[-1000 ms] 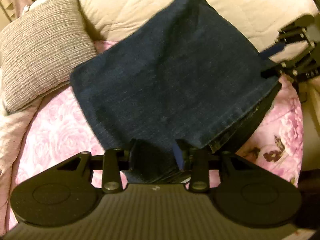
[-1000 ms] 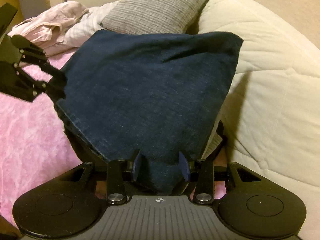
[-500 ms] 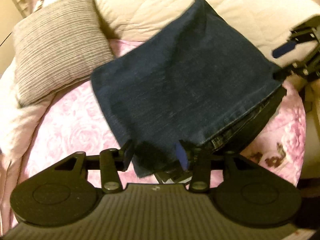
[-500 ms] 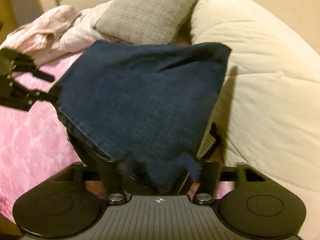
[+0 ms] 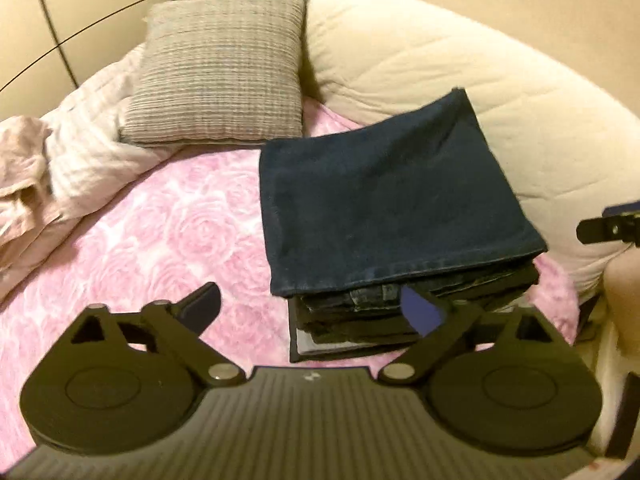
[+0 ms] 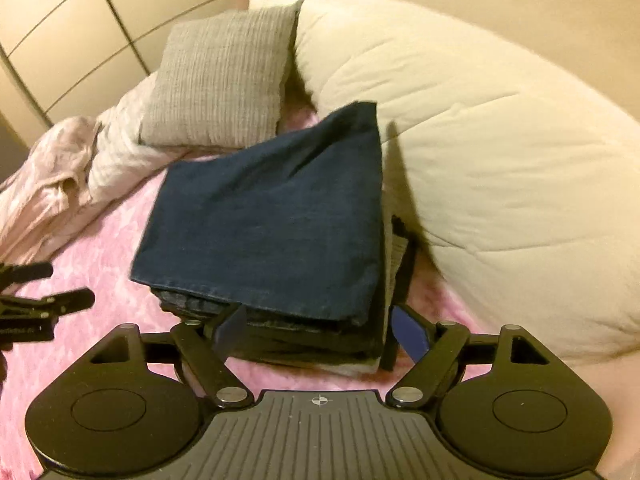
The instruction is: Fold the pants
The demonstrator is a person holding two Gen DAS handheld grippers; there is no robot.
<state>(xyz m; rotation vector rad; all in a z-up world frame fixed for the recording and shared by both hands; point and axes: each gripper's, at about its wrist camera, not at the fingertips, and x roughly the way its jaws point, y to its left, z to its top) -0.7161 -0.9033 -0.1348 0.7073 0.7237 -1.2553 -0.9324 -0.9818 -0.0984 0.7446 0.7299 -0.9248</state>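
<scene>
The dark blue jeans [image 5: 380,208] [image 6: 272,232] lie folded into a flat square on top of a stack of other folded dark clothes [image 5: 352,320] [image 6: 280,336]. My left gripper [image 5: 312,304] hovers before the stack's near left corner. Its jaws are opening wide and the pads touch nothing. My right gripper [image 6: 320,330] hangs before the stack's near right corner, jaws also opening, with the stack's edge showing in the gap but not pressed. One right finger [image 5: 608,228] pokes in at the edge of the left wrist view. The left gripper [image 6: 52,286] shows at the left edge of the right wrist view.
The stack rests on a pink rose-patterned sheet [image 5: 160,240]. A cream duvet [image 5: 440,72] bulges behind and right of it, touching the jeans' far corner. A grey striped pillow [image 5: 224,68] lies at the back left, crumpled pale cloth [image 5: 48,168] further left, wardrobe doors [image 6: 72,32] beyond.
Both grippers let go of the jeans' near hem, spread their jaws and pulled up and back. The jeans now lie flat on the stack.
</scene>
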